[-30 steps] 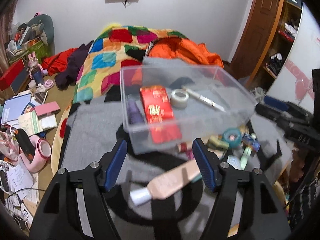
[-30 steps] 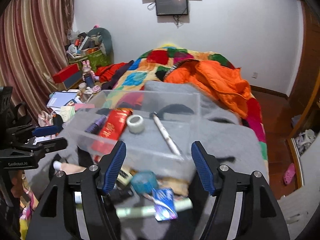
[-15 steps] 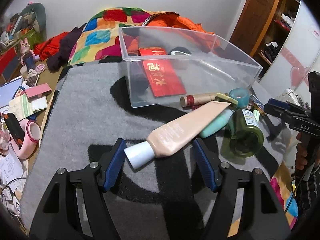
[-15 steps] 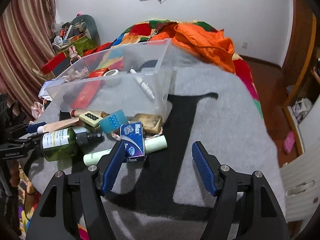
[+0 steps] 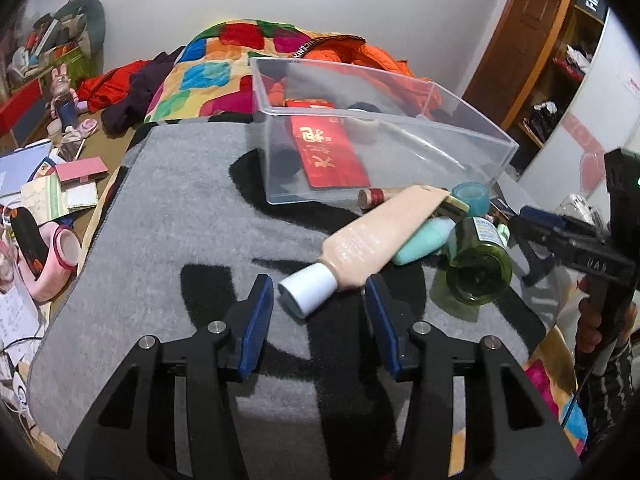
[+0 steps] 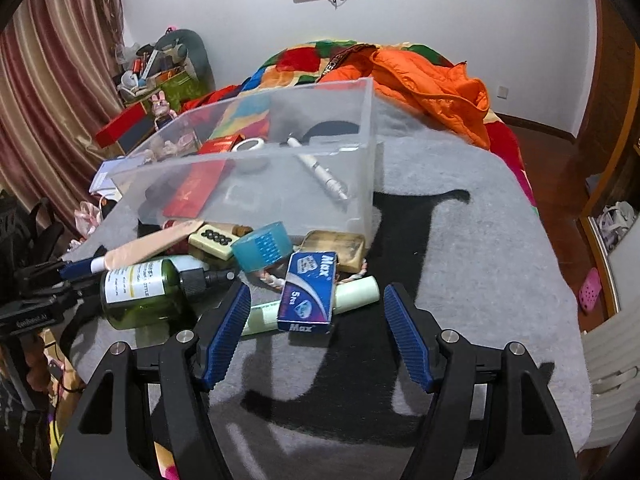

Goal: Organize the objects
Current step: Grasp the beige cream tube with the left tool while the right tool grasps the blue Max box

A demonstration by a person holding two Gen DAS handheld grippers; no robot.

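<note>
A clear plastic bin [image 5: 472, 136] [image 6: 360, 120] stands on a grey mat and holds a red envelope [image 5: 324, 156], a tape roll [image 6: 249, 146] and a white pen [image 6: 320, 172]. Loose items lie in front of it: a beige tube [image 5: 372, 244] with a white cap, a green bottle [image 5: 478, 268] [image 6: 140, 290], a blue Max box [image 6: 308, 292], a teal cup [image 6: 262, 246], a pale green tube [image 6: 356, 292]. My left gripper [image 5: 319, 300] is open, its jaws on either side of the tube's cap. My right gripper [image 6: 317, 312] is open around the Max box.
The grey mat [image 5: 168, 216] covers a table in front of a bed with a colourful quilt [image 5: 208, 76] and an orange jacket [image 6: 432, 84]. Books, papers and a pink item [image 5: 56, 256] clutter the floor at the left. A wooden door and shelves [image 5: 560, 40] stand at the right.
Both grippers have dropped from above the bin toward the loose items in front of it. The left now brackets the tube's cap; the right has closed in on the Max box.
</note>
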